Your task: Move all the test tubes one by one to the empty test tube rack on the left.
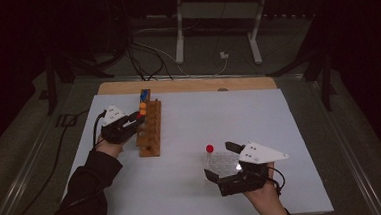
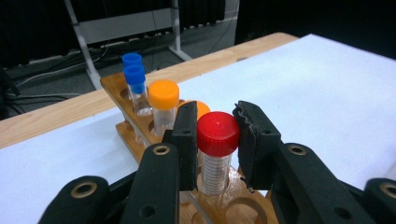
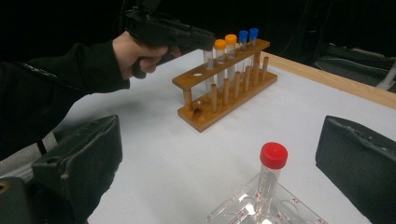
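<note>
A wooden tube rack point(image 1: 149, 132) stands left of centre on the white table top. It holds two blue-capped tubes point(image 2: 134, 79) at its far end, then two orange-capped tubes point(image 2: 164, 99). My left gripper point(image 2: 217, 136) is shut on a red-capped tube point(image 2: 215, 158) whose lower end sits in a rack hole. A second red-capped tube point(image 3: 272, 170) stands upright in a clear plastic tray point(image 3: 243, 210) near the front. My right gripper point(image 1: 220, 161) is open wide, its jaws on either side of that tube without touching it.
The white sheet point(image 1: 239, 114) covers a wooden table whose bare edge point(image 1: 187, 84) shows at the back. Several near holes of the rack point(image 3: 219, 100) are vacant. A stand's metal legs point(image 1: 216, 31) and cables lie on the floor beyond the table.
</note>
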{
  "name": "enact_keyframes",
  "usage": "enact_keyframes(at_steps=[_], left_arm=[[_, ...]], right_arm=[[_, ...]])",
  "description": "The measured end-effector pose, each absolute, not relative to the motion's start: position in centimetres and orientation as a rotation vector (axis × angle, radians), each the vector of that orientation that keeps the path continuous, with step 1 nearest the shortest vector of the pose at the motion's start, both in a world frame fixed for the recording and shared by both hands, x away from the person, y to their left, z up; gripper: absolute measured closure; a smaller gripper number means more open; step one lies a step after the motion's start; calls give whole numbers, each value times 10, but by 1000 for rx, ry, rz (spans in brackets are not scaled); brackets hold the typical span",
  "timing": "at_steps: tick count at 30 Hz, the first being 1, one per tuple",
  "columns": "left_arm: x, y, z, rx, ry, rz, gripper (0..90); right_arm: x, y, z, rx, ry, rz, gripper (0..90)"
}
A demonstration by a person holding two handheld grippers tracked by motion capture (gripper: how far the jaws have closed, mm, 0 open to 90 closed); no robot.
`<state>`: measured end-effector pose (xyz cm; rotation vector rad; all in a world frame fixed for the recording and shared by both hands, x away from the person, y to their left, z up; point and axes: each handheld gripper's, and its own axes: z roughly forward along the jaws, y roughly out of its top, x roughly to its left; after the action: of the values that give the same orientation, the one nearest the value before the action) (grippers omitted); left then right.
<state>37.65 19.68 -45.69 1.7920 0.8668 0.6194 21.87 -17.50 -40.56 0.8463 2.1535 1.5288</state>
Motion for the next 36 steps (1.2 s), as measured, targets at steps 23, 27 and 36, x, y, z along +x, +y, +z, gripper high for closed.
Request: enact_keyframes(at_steps=[23,27,36], left_arm=[[336,209,-441,1788,838,497,50],[317,209,-440,1791,790,465,22],[285,210,-436,1788,721,428,22]], right_arm=[[237,-187,-415,886,2204,1457,60],[245,-184,-427,931,2237,1378,80],[260,-180,-450,1021,2305,1237,376]])
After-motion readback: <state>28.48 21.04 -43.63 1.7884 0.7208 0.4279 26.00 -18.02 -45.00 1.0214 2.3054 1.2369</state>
